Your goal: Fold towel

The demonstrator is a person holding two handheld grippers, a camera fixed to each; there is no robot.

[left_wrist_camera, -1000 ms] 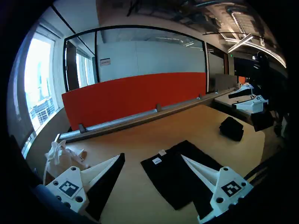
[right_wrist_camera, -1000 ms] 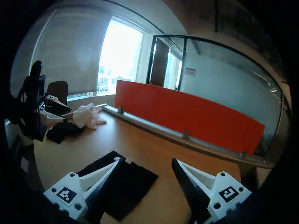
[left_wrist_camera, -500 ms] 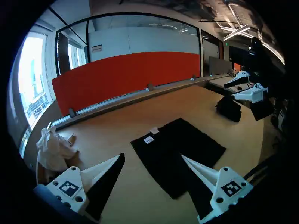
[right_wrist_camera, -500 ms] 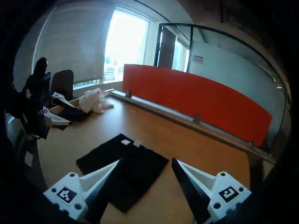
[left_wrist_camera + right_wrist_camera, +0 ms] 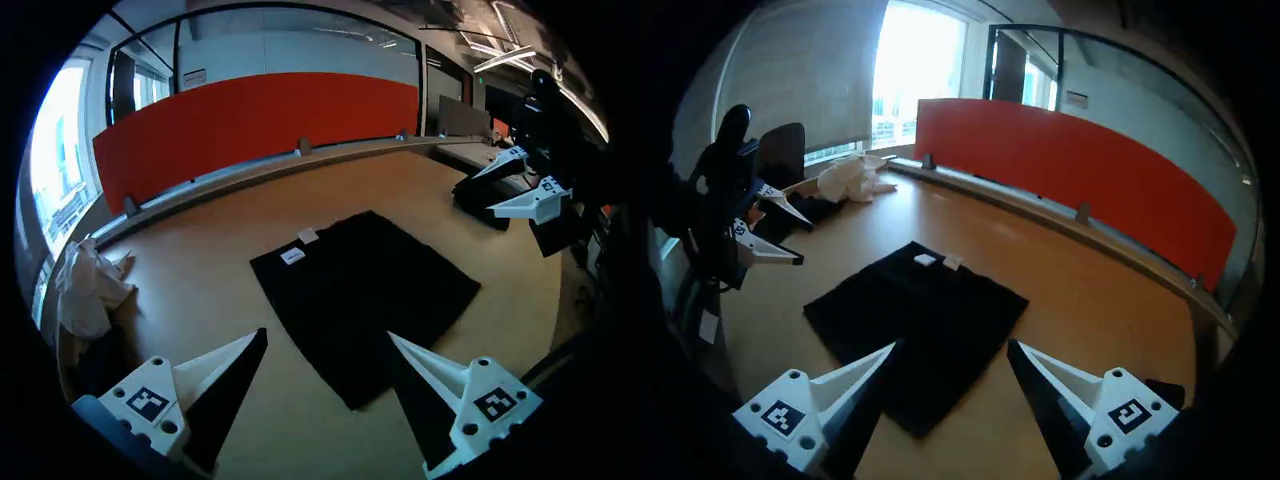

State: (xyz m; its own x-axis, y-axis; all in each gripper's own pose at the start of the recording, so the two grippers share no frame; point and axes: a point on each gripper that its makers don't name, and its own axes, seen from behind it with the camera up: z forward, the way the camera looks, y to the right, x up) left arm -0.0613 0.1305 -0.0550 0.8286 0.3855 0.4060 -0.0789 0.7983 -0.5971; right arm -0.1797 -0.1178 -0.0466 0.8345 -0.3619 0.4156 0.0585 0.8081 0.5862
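We work at a long wooden bench [image 5: 200, 264] in a glass-walled office, an orange screen [image 5: 256, 112] along its far edge. The black towel [image 5: 360, 288] lies spread flat mid-bench, so we judge no fold made yet. A white cloth heap [image 5: 84, 288] sits by the window-end corner. Our left gripper [image 5: 326, 334] and right gripper [image 5: 954, 344] hover over the towel's near side, jaws wide and empty, likely to pinch corners. Two small tags [image 5: 300, 244] mark its far edge.

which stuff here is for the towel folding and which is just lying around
For the job: black towel, spread flat; left gripper and right gripper, both open.

Just lying about: white cloth pile, orange divider, chair.
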